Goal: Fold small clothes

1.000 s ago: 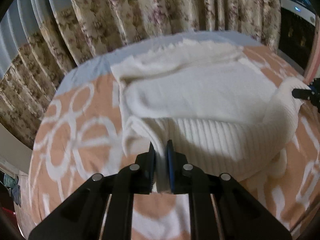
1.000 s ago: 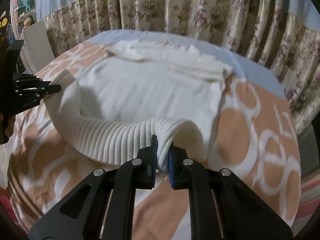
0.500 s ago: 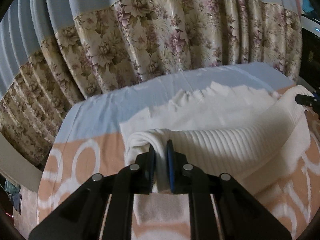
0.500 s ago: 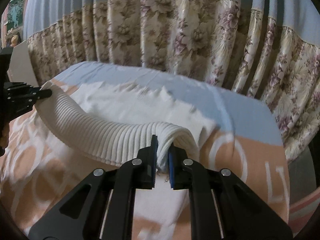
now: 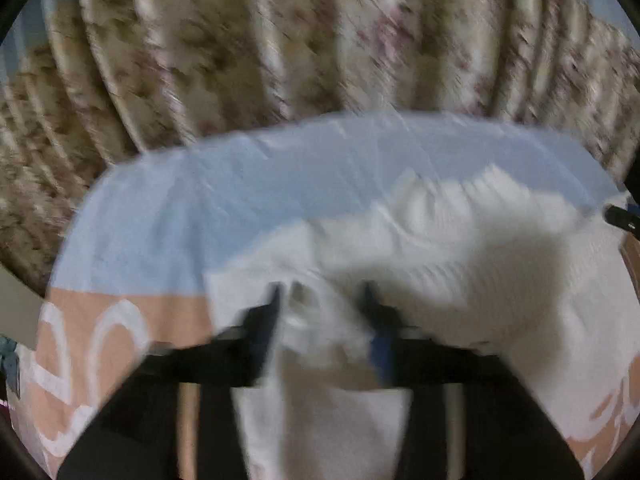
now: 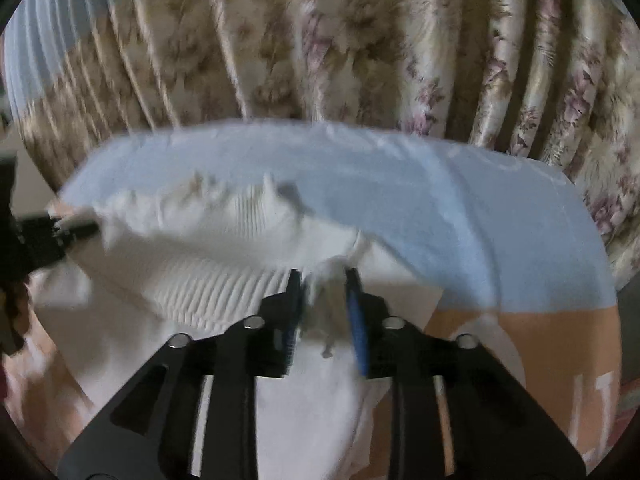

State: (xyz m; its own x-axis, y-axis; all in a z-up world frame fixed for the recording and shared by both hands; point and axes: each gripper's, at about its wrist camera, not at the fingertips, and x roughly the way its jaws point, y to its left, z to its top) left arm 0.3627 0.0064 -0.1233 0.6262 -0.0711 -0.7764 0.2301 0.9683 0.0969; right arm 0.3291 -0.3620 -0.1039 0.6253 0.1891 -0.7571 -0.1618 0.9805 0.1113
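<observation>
Handling a soft, limp knit, we treat the white sweater (image 5: 460,280) as light and floppy, prone to sag and bunch wherever it is unsupported. It lies folded on the bedspread (image 5: 120,320), straight ahead of and beneath both tools. Our left gripper (image 5: 322,300) has just been opening, its jaws apart with the ribbed hem loose between them; our right gripper (image 6: 322,292) likewise has been opening around the other hem corner. We judge the thick ribbed hem the firmest place to pinch.
</observation>
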